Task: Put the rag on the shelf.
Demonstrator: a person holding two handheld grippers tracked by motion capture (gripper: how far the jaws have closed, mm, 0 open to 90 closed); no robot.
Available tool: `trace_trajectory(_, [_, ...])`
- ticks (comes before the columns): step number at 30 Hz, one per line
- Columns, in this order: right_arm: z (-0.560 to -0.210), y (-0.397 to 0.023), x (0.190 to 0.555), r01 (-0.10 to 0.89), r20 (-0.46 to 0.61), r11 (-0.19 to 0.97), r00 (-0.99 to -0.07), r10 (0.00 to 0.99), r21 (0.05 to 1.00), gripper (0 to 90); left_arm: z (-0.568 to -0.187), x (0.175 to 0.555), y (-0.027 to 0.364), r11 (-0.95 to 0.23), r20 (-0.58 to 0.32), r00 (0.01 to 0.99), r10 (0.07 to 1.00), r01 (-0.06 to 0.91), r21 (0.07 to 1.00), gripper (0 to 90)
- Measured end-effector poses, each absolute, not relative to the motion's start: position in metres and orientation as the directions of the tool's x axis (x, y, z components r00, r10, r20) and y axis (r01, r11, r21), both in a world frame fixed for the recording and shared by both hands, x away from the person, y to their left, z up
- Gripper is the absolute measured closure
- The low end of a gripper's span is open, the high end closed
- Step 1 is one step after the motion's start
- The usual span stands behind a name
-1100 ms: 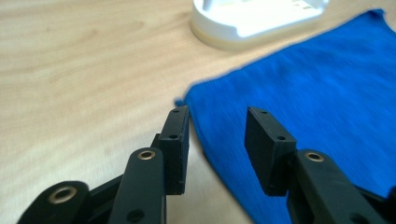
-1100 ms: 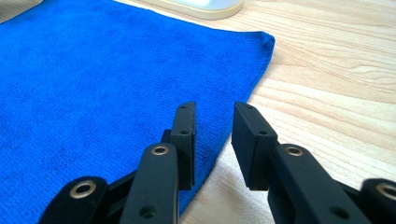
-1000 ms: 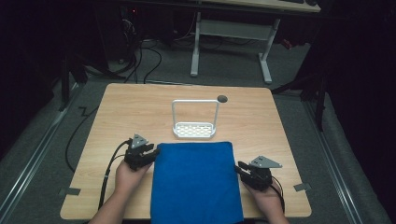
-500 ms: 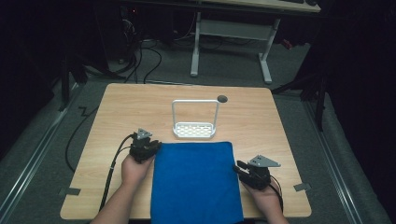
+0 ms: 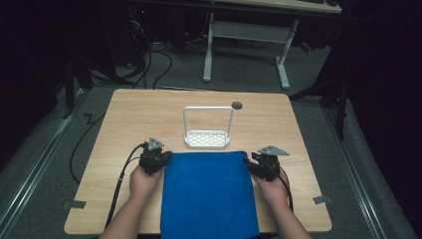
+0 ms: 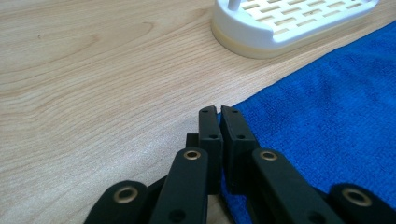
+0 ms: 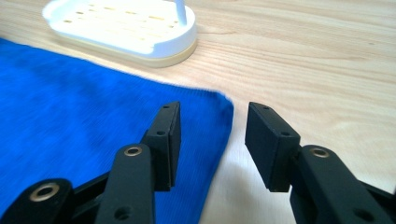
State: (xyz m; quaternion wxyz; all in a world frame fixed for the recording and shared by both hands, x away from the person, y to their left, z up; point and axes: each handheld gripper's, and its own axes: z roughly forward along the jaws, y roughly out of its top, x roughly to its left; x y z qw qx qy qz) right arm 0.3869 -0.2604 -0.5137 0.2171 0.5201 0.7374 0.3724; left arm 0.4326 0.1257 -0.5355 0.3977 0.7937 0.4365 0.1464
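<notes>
A blue towel (image 5: 209, 194) lies flat on the wooden table (image 5: 134, 114), reaching over its near edge. My left gripper (image 5: 165, 157) sits at the towel's far left corner. In the left gripper view its jaws (image 6: 219, 116) stand almost together with the edge of the blue towel (image 6: 327, 102) between them. My right gripper (image 5: 249, 163) is at the far right corner, open. In the right gripper view it (image 7: 212, 130) straddles the edge of the towel (image 7: 70, 107), one jaw over cloth, the other over bare wood.
A white slotted tray with a tall wire hoop (image 5: 207, 139) stands just beyond the towel's far edge, close to both grippers (image 6: 289, 23) (image 7: 121, 28). A dark round hole (image 5: 237, 105) is in the table behind it. Cables trail from both grippers.
My right gripper has moved forward along the towel's right edge to its far corner. My left gripper has shifted slightly toward the far left corner. The towel has not moved.
</notes>
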Motion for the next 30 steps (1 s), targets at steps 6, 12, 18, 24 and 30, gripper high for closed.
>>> trace_trajectory(6, [-0.522, -0.252, 0.412, 0.637, 0.037, 0.231, -0.378, 0.925, 0.736, 57.6, -0.536, 0.433, 0.126, -0.296, -0.125, 0.576, 0.808, 0.580, 0.759, 87.6])
trace_trajectory(12, [-0.527, -0.253, 0.418, 0.652, 0.016, 0.245, -0.367, 0.930, 0.718, 67.8, -0.536, 0.433, 0.126, -0.293, -0.130, 0.577, 0.807, 0.581, 0.759, 87.5])
trace_trajectory(18, [-0.527, -0.252, 0.417, 0.652, 0.029, 0.252, -0.387, 0.922, 0.715, 80.8, -0.536, 0.434, 0.127, -0.285, -0.144, 0.577, 0.804, 0.587, 0.758, 87.7])
trace_trajectory(24, [-0.524, -0.245, 0.410, 0.635, -0.011, 0.291, -0.407, 0.914, 0.716, 88.2, -0.536, 0.433, 0.128, -0.281, -0.158, 0.581, 0.798, 0.592, 0.755, 87.9])
trace_trajectory(30, [-0.513, -0.245, 0.391, 0.562, 0.021, 0.232, -0.407, 0.913, 0.794, 88.4, -0.534, 0.422, 0.131, -0.284, -0.143, 0.629, 0.764, 0.528, 0.801, 87.9])
